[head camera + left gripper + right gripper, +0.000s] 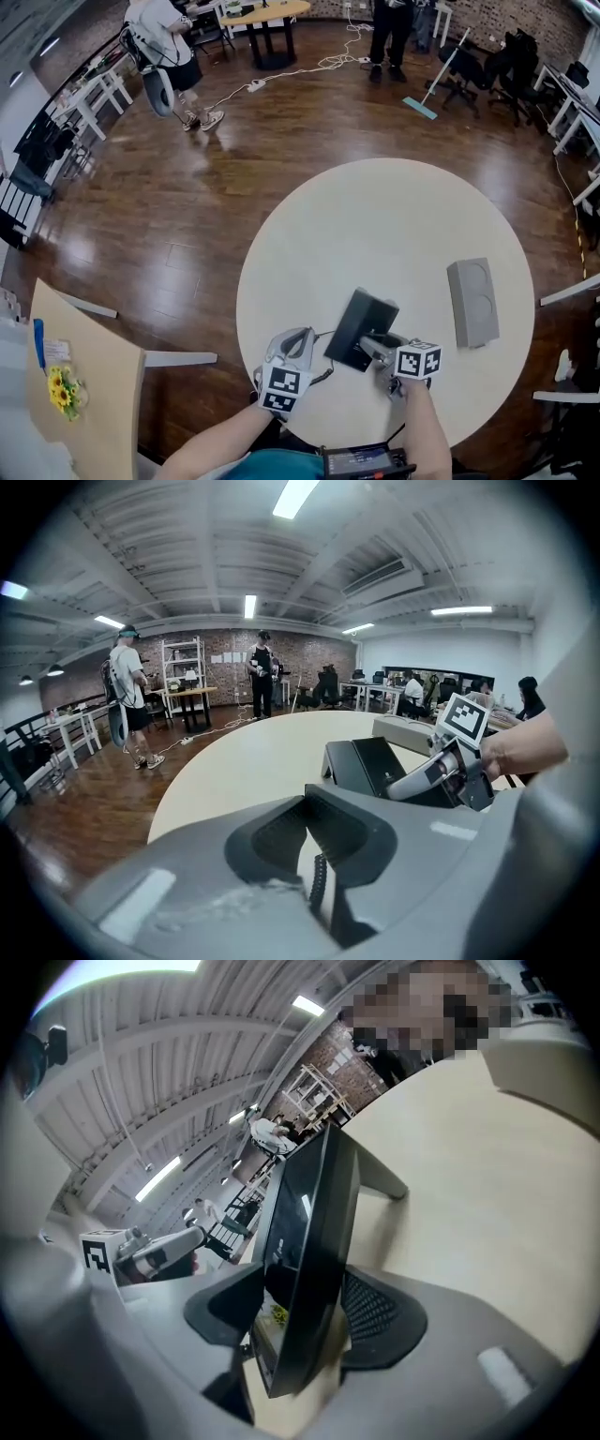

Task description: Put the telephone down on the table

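Head view shows the black telephone (359, 323) sitting on the round white worktop (375, 216), close to the near edge. Its long side runs away from the person and leans a little to the right. The right gripper (375, 349) is at its near right side, and the left gripper (302, 336) is just beside it on the left. A flat grey box (472, 302) with two round dents lies well apart to the right. The floor (187, 187) is dark shiny wood.

The right gripper view shows something the head view does not: the telephone stands on its edge between the wide open jaws. The left pad is clearly off it. The telephone is a thin, flat slab with a smooth, glossy front, and a grey leg (382, 1177) sticks out at the back. The jaw pads are dark and bumpy.

The left gripper view shows the telephone from the side, with its bottom edge on the worktop and its top tipped back. In this view the left jaws are almost together at the tips. A black curly cord (317, 883) shows in the thin gap under them. I cannot tell if they pinch it.
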A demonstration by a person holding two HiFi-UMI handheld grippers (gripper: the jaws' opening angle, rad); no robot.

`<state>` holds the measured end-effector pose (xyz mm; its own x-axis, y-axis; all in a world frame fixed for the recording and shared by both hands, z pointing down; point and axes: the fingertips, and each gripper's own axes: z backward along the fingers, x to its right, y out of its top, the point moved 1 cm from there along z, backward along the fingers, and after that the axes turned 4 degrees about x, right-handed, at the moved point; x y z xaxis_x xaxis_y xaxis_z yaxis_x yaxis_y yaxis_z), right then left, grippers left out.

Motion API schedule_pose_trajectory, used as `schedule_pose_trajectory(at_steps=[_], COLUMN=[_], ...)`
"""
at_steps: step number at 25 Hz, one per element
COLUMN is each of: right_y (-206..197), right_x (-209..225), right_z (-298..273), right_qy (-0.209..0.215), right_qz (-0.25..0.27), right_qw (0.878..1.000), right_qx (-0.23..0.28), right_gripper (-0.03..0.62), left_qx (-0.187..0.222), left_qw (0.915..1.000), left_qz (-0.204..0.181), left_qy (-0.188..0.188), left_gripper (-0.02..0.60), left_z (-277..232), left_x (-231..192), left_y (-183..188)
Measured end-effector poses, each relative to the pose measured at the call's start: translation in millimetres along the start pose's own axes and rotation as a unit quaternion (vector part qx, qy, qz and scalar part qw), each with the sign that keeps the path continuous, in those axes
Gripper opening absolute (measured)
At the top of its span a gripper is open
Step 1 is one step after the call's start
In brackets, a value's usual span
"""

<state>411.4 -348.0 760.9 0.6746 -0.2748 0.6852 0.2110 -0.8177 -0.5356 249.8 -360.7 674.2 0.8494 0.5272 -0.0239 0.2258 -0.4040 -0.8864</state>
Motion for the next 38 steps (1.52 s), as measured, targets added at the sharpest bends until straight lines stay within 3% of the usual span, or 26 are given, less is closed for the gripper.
schedule_pose_trajectory(at_steps=[9,14,20,26,30,38], right_y=[3,4,-3,1,13,49], right_x=[-6,-14,-18,-36,-54,-108], right_z=[-9,-1,1,11,25,45], right_qy=[0.052,0.119,0.149,0.193,0.223,0.269], right_qz=[-0.041,-0.085,-0.11,-0.169,-0.173,-0.132], right_qw=[0.998,0.989,0.982,0.964,0.954,0.944], right_qx=[-0.022,0.014,0.024,0.073,0.105,0.136], right_gripper=[0.217,0.16,0.152,0.15,0.15,0.15], left_qx=[-0.002,0.002,0.004,0.018,0.037,0.118], left_qw=[0.9998,1.0,0.9999,0.9997,0.999,0.9921], left_qz=[0.015,0.009,0.009,0.012,0.02,0.011], left_qy=[0.01,-0.002,-0.004,0.008,0.018,0.042], left_gripper=[0.015,0.015,0.015,0.015,0.015,0.015], left_z=[1,3,7,19,30,82], left_x=[-13,-5,-2,-5,-4,-10], left_y=[-4,0,2,14,26,73])
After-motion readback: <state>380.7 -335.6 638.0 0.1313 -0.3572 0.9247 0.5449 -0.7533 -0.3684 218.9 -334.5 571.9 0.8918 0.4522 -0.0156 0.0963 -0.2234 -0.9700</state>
